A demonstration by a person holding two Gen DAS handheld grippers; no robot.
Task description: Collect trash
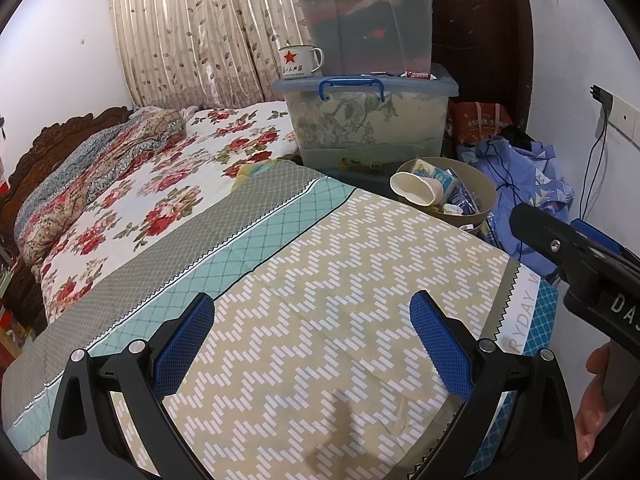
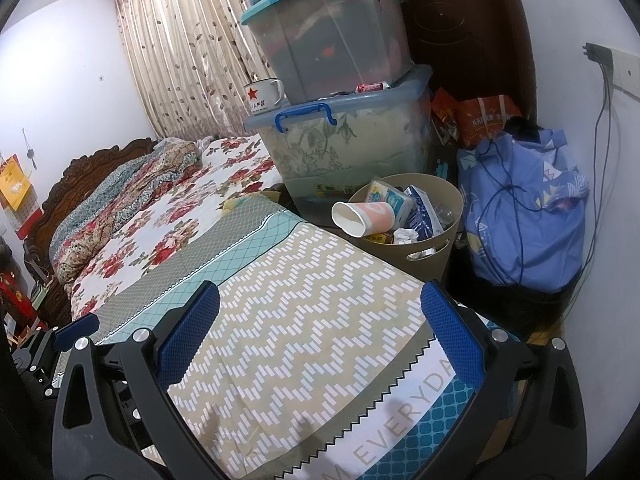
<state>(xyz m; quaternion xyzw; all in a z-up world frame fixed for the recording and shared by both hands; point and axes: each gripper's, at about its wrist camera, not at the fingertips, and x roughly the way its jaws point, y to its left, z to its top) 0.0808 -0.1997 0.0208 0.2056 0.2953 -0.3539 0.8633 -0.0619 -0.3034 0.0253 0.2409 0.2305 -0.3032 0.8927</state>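
A tan waste basket (image 2: 434, 246) stands beside the bed's far corner, full of trash. A white and pink paper cup (image 2: 366, 218) lies on its side on the rim, next to blue wrappers (image 2: 422, 212) and crumpled paper (image 2: 404, 235). It also shows in the left wrist view (image 1: 486, 204) with the cup (image 1: 416, 188). My left gripper (image 1: 312, 336) is open and empty above the patterned bedsheet (image 1: 320, 288). My right gripper (image 2: 320, 332) is open and empty above the same sheet (image 2: 304, 312). The right gripper's body shows at the right edge of the left wrist view (image 1: 580, 264).
Stacked plastic storage boxes (image 2: 344, 136) stand behind the basket, with an enamel mug (image 2: 262, 96) on the lower lid. A blue cloth bag (image 2: 524, 216) and a red bag (image 2: 484, 118) sit by the dark door (image 2: 460, 28). A cable (image 2: 600, 128) hangs from a wall socket. A floral quilt (image 2: 168, 216) covers the bed at left.
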